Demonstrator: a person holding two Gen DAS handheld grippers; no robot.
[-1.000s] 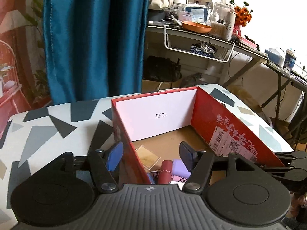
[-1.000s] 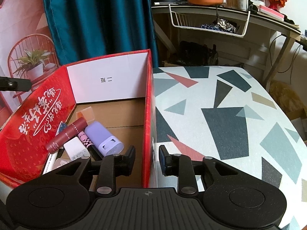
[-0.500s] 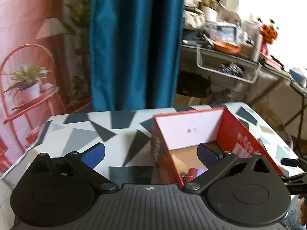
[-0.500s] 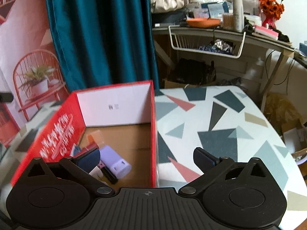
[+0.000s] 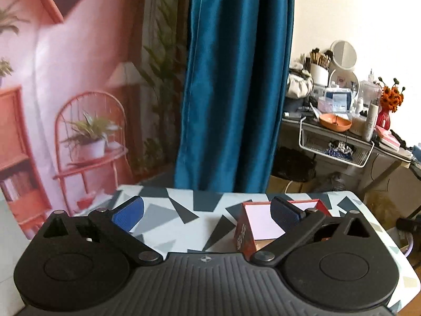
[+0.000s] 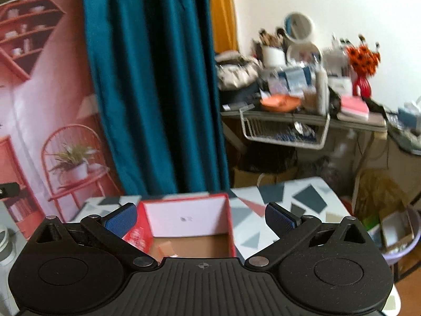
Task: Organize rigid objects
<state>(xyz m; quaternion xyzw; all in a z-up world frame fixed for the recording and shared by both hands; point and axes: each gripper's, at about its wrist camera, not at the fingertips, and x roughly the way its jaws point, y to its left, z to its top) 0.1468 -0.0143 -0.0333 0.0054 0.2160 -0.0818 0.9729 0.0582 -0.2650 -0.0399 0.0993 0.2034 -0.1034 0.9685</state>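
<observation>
Left gripper [image 5: 207, 212]: jaws wide open, nothing between blue pads [image 5: 129, 212]. It hangs above table [image 5: 168, 205] with grey triangle pattern. Red box [image 5: 247, 233] sits on table, low and right of middle, partly behind right pad.

Right gripper [image 6: 202, 217]: jaws wide open too, holding nothing. Red box [image 6: 230, 221] lies below, between pads, open top, white inner wall, brown floor. Small orange thing [image 6: 165, 250] inside, too blurry to name.

Behind table: blue curtain [image 5: 236, 79], messy desk [image 5: 342, 126] on right.
</observation>
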